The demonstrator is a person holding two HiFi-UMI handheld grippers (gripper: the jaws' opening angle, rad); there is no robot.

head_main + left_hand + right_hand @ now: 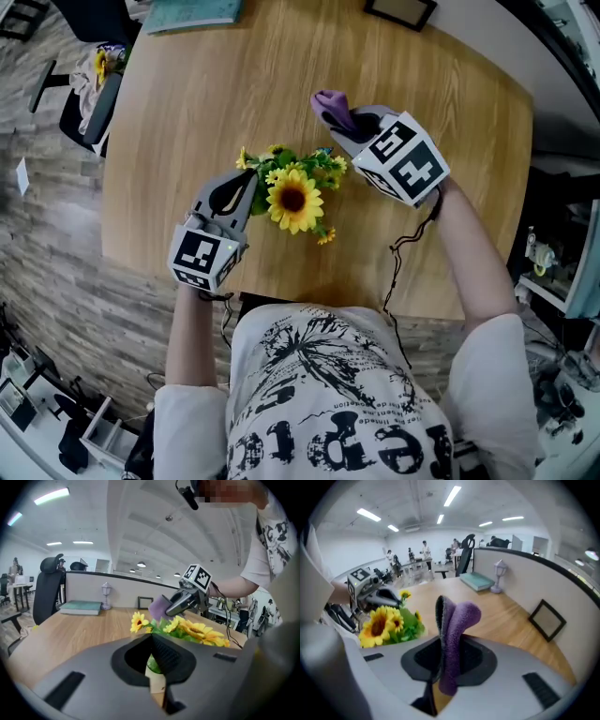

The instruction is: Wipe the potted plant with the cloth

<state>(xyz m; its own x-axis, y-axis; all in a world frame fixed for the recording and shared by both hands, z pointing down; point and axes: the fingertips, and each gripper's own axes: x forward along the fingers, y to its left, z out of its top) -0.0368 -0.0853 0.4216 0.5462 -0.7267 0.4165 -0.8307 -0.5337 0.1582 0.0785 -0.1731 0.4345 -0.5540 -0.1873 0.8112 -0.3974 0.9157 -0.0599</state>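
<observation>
**Potted plant [293, 197] between our two grippers**

Our right gripper [345, 122] has its jaws clamped on the purple cloth [454, 620], which sticks up out of them in a fold. We hold the cloth near the sunflowers, apart from them. Our left gripper [236, 187] has its jaws closed tight at the plant's other side. A green leaf shows in the slit, but we cannot tell whether they pinch it. The plant is over the wooden table [206, 112].

Purple cloth [454, 634], yellow sunflowers [293, 200], green leaves [306, 160], wood-grain table [234, 103].
</observation>
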